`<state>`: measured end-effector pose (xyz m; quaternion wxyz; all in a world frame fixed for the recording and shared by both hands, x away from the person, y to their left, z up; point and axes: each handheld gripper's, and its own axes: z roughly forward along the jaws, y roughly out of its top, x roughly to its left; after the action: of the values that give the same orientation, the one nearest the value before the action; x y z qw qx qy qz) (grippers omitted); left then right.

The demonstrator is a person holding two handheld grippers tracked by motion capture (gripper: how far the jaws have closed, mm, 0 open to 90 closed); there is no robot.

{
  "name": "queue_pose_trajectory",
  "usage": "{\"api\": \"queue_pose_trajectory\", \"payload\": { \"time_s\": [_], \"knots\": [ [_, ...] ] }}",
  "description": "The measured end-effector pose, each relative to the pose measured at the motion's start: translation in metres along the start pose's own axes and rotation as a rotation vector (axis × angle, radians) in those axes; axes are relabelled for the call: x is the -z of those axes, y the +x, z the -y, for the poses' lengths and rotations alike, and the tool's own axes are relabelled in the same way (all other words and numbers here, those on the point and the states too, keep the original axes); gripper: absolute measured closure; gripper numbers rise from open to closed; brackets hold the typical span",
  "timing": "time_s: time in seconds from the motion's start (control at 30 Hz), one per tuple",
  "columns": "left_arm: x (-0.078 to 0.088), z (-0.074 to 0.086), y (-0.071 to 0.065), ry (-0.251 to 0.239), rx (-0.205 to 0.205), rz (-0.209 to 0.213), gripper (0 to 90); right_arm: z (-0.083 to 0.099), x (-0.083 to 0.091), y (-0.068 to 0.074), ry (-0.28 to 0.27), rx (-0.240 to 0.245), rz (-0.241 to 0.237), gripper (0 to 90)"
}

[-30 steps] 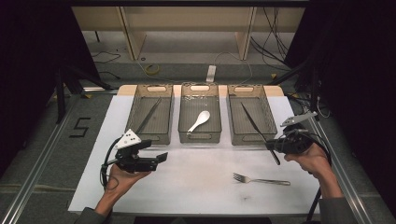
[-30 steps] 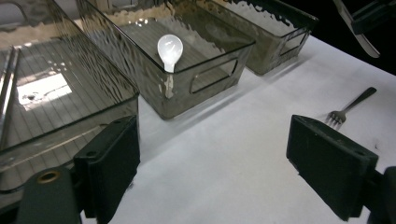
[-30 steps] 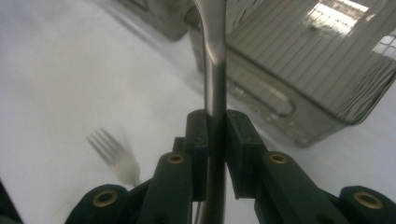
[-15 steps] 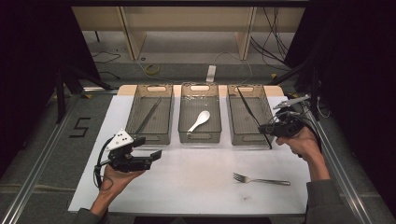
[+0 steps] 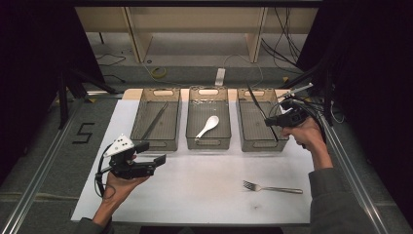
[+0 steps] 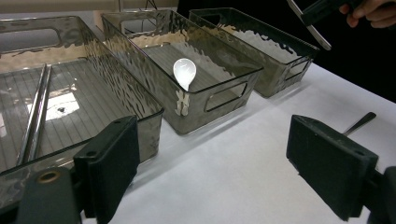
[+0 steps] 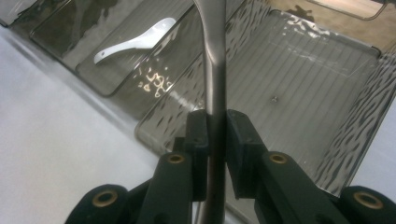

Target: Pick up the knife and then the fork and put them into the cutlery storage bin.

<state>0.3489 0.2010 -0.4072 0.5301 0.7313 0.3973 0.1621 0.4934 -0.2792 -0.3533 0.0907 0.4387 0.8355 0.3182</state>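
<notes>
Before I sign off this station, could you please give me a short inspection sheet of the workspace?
Surface: white table, dry, unmarked.
Job's things: knife held over right bin; spoon in middle bin; metal utensil in left bin; fork loose on table.
Clutter: nothing seen.
Grippers: right claw shut on knife; left claw open, empty.
Cables: one trails from left claw.
Surroundings: dark curtains, shelf behind.

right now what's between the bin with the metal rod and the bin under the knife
The middle bin holding a white spoon, seen in the high view.
</notes>
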Motion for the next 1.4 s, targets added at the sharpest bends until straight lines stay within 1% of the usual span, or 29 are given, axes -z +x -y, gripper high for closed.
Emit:
{"api": "queue_pose_trajectory", "payload": {
  "time_s": [0.03,0.13,0.3,0.43,0.53,0.63,0.77,0.87,0.97,1.03,1.2,1.27,1.4],
  "knots": [
    [0.000,0.000,-0.001,0.006,-0.010,-0.001,16.9,-0.002,-0.001,-0.001,0.001,-0.004,0.003,80.4],
    [-0.002,0.000,-0.004,0.009,-0.025,-0.005,16.9,-0.007,-0.004,-0.004,0.006,-0.019,0.012,80.4],
    [-0.002,0.000,-0.004,0.007,-0.023,-0.005,16.9,-0.013,-0.010,-0.009,0.010,-0.044,0.028,80.4],
    [-0.001,0.000,-0.004,-0.005,-0.018,-0.004,16.9,-0.015,-0.015,-0.012,0.019,-0.059,0.042,80.4],
    [-0.001,0.000,-0.004,-0.006,-0.017,-0.005,16.9,-0.016,-0.020,-0.013,0.036,-0.061,0.053,80.4],
    [-0.002,0.001,-0.004,-0.006,-0.020,-0.006,16.9,-0.016,-0.025,-0.016,0.052,-0.074,0.067,80.3],
    [-0.001,0.000,-0.005,-0.013,-0.031,-0.014,16.9,-0.017,-0.029,-0.018,0.060,-0.082,0.080,80.3],
    [-0.001,0.000,-0.005,-0.020,-0.023,-0.014,16.9,-0.016,-0.034,-0.019,0.070,-0.099,0.091,80.4],
    [-0.001,0.001,-0.005,-0.016,-0.027,-0.013,16.9,-0.016,-0.039,-0.019,0.092,-0.095,0.107,80.3],
    [-0.001,0.001,-0.005,-0.015,-0.026,-0.013,16.9,-0.016,-0.042,-0.018,0.097,-0.100,0.102,80.3],
    [-0.001,0.001,-0.005,-0.015,-0.025,-0.016,16.9,-0.016,-0.049,-0.017,0.108,-0.113,0.107,80.2],
    [-0.001,0.001,-0.005,-0.014,-0.025,-0.015,16.9,-0.016,-0.052,-0.016,0.118,-0.111,0.106,80.2],
    [-0.001,0.001,-0.005,-0.014,-0.026,-0.016,16.9,-0.014,-0.057,-0.016,0.132,-0.127,0.107,80.2]
  ]
}}
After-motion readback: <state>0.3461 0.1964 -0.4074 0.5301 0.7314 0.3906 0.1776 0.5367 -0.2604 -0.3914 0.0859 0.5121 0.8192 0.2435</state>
